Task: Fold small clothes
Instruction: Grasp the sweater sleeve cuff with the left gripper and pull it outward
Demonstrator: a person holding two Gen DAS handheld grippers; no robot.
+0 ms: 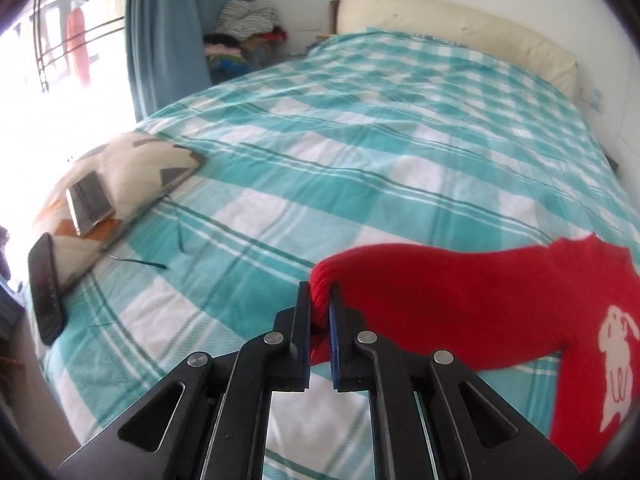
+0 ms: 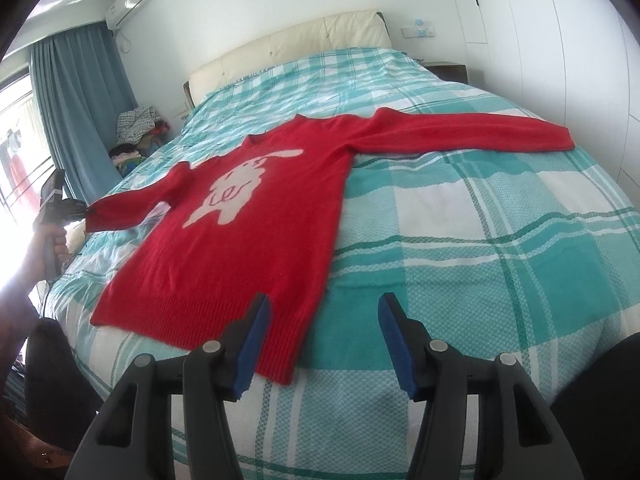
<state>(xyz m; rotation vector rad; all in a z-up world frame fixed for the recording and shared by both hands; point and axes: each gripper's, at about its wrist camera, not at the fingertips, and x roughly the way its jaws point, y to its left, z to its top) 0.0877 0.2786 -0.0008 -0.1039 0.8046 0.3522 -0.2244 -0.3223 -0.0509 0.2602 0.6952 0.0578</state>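
A red knit sweater (image 2: 256, 216) with a white rabbit on the chest lies front up on the checked bed, both sleeves spread out. My left gripper (image 1: 319, 300) is shut on the cuff of one sleeve (image 1: 420, 292) and holds it just above the bed; that gripper also shows in the right wrist view (image 2: 78, 210) at the far left. My right gripper (image 2: 324, 312) is open and empty, hovering over the sweater's hem corner (image 2: 280, 360). The other sleeve (image 2: 480, 132) lies flat toward the right.
The bed (image 2: 480, 240) has a teal and white checked cover and a cream headboard (image 2: 288, 48). A patterned pillow (image 1: 132, 172) with a phone (image 1: 90, 200) and another phone (image 1: 46, 288) lie at the bed's left edge. A clothes pile (image 1: 248, 24) stands by the blue curtain.
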